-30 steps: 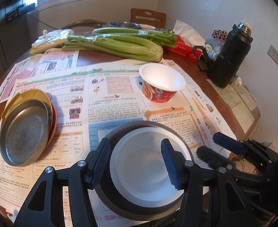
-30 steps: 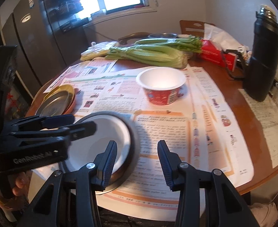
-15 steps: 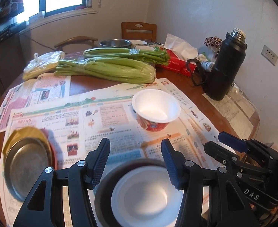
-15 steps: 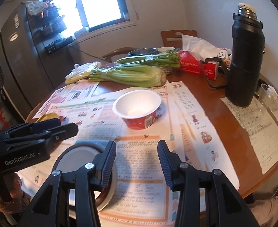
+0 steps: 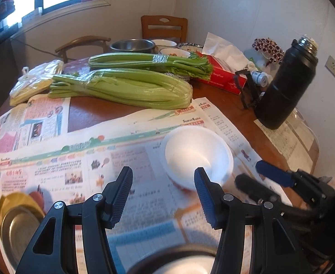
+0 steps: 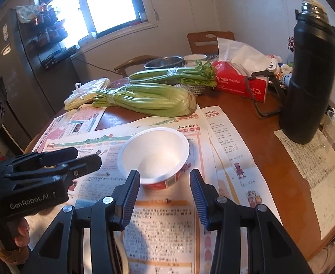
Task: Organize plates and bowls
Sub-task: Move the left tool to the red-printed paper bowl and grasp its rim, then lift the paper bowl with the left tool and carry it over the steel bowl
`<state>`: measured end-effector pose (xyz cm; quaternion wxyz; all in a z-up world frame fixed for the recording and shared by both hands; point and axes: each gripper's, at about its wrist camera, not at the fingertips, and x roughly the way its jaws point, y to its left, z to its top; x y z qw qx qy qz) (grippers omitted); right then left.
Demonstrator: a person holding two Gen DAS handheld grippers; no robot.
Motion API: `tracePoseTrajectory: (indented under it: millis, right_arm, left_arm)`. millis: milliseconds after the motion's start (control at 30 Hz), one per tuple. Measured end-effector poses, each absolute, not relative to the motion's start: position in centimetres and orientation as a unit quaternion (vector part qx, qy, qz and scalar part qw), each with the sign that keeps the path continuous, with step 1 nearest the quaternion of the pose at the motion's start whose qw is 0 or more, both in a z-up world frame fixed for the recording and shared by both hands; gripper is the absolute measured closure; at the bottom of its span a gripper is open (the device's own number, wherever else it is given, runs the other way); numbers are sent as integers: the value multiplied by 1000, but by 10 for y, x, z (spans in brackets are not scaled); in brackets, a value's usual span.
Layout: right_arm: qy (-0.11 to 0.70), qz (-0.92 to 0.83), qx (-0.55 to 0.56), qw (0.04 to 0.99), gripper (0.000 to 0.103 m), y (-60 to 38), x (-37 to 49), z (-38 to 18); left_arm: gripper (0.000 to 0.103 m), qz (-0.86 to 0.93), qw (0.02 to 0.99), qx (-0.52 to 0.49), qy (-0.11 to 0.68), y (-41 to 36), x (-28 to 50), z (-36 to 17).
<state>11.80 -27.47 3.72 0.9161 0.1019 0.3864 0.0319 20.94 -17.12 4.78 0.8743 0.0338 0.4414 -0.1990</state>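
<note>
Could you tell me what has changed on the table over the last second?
Both grippers moved forward, from over the dark plate with the white dish toward the paper bowl. The right gripper now lines up with it; the left gripper is alongside. Both stayed open and empty. The bowl and metal plates did not move.

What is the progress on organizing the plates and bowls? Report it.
Done: a metal plate sits nested on a yellow one at the table's left edge. A white bowl in a dark plate lies at the near edge.

In hand: nothing. The right gripper, jaws open, faces the white paper bowl; the left gripper is open too.

Left: the paper bowl stands loose on the newspaper.
</note>
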Motion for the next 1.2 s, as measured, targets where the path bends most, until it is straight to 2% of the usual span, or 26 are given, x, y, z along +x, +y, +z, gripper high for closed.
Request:
tracePoseTrajectory:
  millis: [333, 633, 1000, 1100, 1200]
  right_arm:
    - [426, 25, 116, 897, 58, -286, 151, 7]
    - [439, 51, 106, 891, 58, -278, 164, -7]
    - [450, 80, 89, 885, 58, -256, 166, -16]
    - [450, 87, 89, 884, 58, -252, 164, -14]
    - [452, 81, 80, 885, 58, -250, 163, -13]
  left_arm:
    - [45, -178, 849, 34, 497, -187, 250, 8]
    - [45, -176, 838, 29, 516, -191, 261, -16]
    - [46, -196, 827, 19, 526, -192, 261, -26]
    - [51, -204, 828, 24, 522, -195, 256, -24]
    - [52, -205, 831, 29, 517, -196, 252, -21]
